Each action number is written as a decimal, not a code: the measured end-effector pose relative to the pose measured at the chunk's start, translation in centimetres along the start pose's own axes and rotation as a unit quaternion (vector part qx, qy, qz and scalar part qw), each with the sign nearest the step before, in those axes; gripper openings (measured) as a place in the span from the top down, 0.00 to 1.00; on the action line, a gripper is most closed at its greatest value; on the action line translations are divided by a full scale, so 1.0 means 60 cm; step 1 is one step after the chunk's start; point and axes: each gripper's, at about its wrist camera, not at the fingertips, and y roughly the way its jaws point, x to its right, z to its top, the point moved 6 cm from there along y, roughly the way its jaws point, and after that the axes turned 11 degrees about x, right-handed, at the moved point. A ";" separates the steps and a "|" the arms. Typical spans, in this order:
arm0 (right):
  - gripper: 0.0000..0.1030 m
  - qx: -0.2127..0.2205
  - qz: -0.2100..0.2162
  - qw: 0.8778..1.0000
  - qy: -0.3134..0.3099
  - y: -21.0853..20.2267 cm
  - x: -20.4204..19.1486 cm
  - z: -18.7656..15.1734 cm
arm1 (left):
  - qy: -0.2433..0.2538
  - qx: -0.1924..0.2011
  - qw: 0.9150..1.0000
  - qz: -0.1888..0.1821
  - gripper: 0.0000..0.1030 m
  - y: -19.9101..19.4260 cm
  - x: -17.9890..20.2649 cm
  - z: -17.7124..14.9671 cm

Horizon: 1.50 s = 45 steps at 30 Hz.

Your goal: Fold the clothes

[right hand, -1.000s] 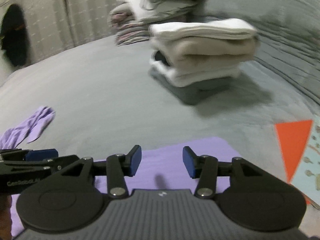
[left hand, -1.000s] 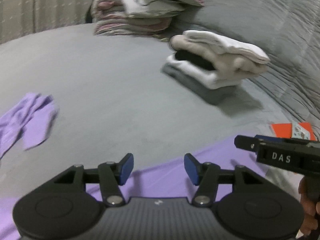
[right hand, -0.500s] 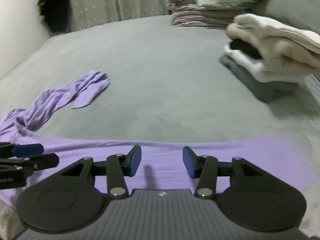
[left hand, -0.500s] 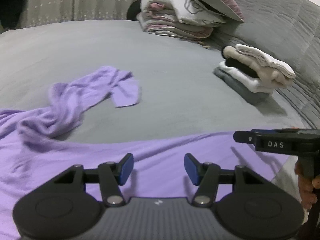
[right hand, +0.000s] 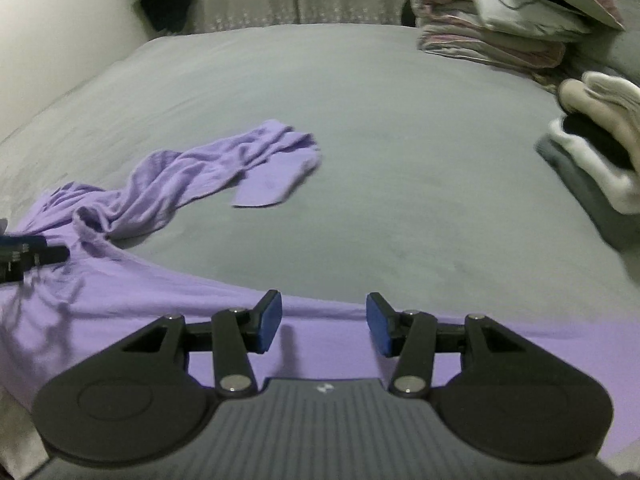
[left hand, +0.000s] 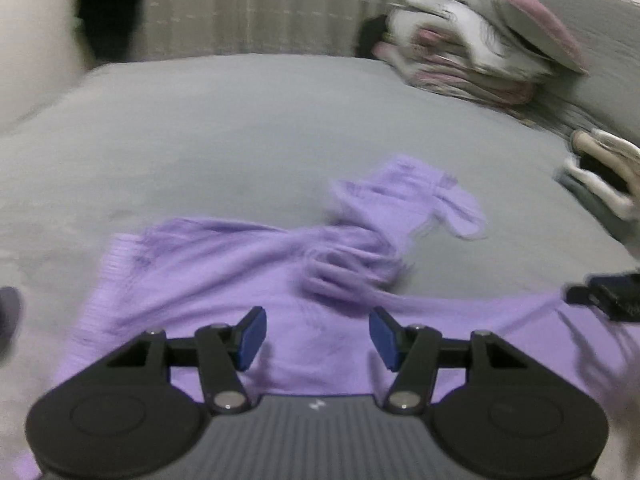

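**Both grippers hover over a lilac garment on the grey bed**

A soft lilac knit garment [left hand: 248,280] lies spread across the near part of a bed covered in a smooth grey sheet [left hand: 240,128]. One long sleeve [right hand: 208,168] trails away from the body of the cloth in a bunched, twisted line, its cuff lying flat on the sheet.

The left gripper [left hand: 316,338] hangs above the garment's body with its jaws roughly half open; the blue pads [left hand: 251,336] stand apart and nothing is between them. The right gripper [right hand: 323,322] sits over the garment's far edge, its jaws likewise about half open and empty. Each gripper's tip shows at the edge of the other's view, above the lilac cloth.

Toward the right edge of the bed rests a stack of folded white and cream clothes [right hand: 600,140] on a grey piece. Further back lies a pile of folded patterned bedding in white and pink [right hand: 500,28].
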 end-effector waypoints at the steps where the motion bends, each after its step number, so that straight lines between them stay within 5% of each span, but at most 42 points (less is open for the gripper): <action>1: 0.50 -0.001 0.007 1.000 -0.001 0.005 -0.008 0.001 | 0.002 0.005 1.000 0.015 0.43 0.003 -0.017 0.005; 10: 0.50 0.011 0.048 0.999 -0.018 0.054 -0.076 0.047 | -0.018 0.021 0.994 0.107 0.44 0.057 -0.145 0.042; 17: 0.50 0.015 0.044 0.998 -0.031 0.121 -0.099 0.087 | -0.049 0.019 0.994 0.095 0.44 0.103 -0.173 0.054; 24: 0.51 -0.001 0.030 1.000 0.009 0.189 -0.094 0.120 | -0.067 0.005 0.994 0.082 0.59 0.120 -0.184 0.041; 27: 0.66 -0.009 0.017 1.000 0.016 0.215 -0.093 0.122 | -0.068 0.009 0.994 0.081 0.71 0.127 -0.184 0.042; 29: 0.97 -0.010 0.010 1.000 0.010 0.221 -0.095 0.119 | -0.067 0.012 0.994 0.081 0.75 0.126 -0.184 0.039; 39: 0.98 0.039 -0.064 0.997 -0.031 0.140 -0.048 0.130 | -0.080 0.030 0.990 0.117 0.78 0.118 -0.205 0.046; 45: 0.98 0.020 -0.109 0.992 -0.055 0.095 0.004 0.081 | -0.089 0.027 0.988 0.121 0.78 0.113 -0.216 0.043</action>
